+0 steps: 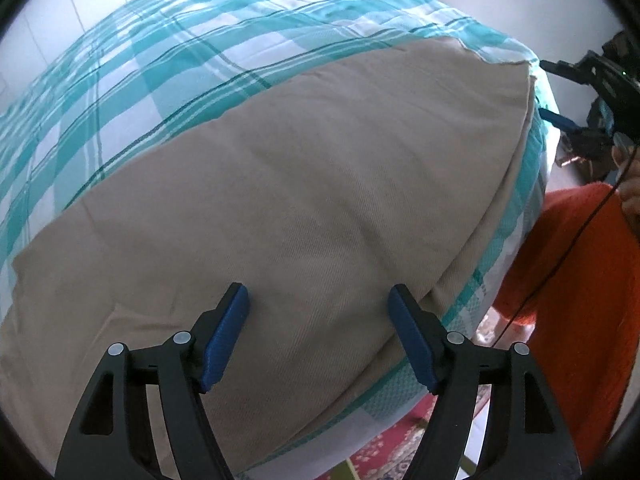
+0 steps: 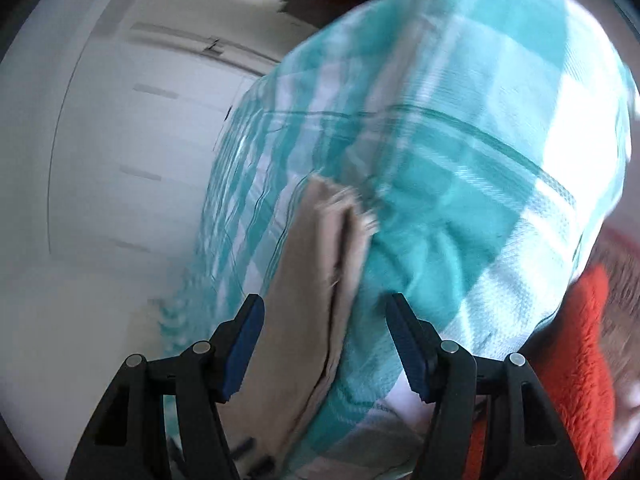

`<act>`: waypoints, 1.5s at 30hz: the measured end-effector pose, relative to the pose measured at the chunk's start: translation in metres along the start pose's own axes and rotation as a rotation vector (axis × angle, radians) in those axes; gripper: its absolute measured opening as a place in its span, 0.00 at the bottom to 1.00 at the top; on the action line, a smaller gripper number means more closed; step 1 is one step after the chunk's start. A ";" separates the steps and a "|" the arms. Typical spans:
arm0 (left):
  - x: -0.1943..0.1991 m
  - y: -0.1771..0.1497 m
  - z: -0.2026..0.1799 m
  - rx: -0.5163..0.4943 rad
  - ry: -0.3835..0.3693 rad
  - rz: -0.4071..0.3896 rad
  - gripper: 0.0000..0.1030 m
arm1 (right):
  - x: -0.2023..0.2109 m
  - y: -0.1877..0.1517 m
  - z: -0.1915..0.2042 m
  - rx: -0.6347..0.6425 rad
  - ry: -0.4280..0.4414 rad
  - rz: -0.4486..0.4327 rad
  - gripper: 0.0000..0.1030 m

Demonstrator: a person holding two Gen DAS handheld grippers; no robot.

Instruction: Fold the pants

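Beige pants (image 1: 304,208) lie flat and folded lengthwise on a bed with a teal-and-white checked sheet (image 1: 160,64), running from near left to far right along the bed's edge. My left gripper (image 1: 318,300) is open and empty, just above the near part of the pants. My right gripper (image 2: 324,308) is open and empty at the far end of the pants (image 2: 312,272), where the leg hems lie on the sheet (image 2: 460,160). The right wrist view is blurred. The right gripper also shows in the left wrist view (image 1: 560,92), beyond the pants' far end.
The bed edge runs along the right of the pants, with a red patterned rug (image 1: 384,452) on the floor below. The person's orange sweater (image 1: 580,300) is close at the right. A white wall and cabinet (image 2: 120,140) stand behind the bed.
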State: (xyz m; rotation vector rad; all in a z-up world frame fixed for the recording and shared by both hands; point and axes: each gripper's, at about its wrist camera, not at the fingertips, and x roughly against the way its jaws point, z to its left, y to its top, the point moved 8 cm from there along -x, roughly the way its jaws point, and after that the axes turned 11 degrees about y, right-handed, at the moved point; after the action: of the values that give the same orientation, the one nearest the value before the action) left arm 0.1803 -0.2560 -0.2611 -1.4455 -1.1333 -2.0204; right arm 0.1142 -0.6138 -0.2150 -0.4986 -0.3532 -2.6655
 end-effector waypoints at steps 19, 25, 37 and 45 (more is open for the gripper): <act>0.002 -0.004 0.000 -0.005 0.025 0.025 0.78 | -0.065 0.018 0.006 0.158 -0.192 0.163 0.08; 0.049 -0.015 0.078 0.205 -0.014 0.016 0.79 | -0.048 -0.012 0.139 0.380 0.000 0.175 0.07; 0.130 -0.155 0.281 0.704 0.124 -0.060 0.79 | -0.142 -0.248 0.355 0.877 0.218 0.508 0.09; 0.136 -0.233 0.315 0.881 0.171 -0.025 0.79 | -0.204 -0.358 0.298 0.732 0.248 0.742 0.39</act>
State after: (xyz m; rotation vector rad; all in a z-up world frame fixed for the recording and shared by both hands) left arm 0.1459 0.1492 -0.1829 -0.7869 -1.6571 -1.3093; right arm 0.2209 -0.1333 -0.0862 -0.0345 -0.8264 -1.6921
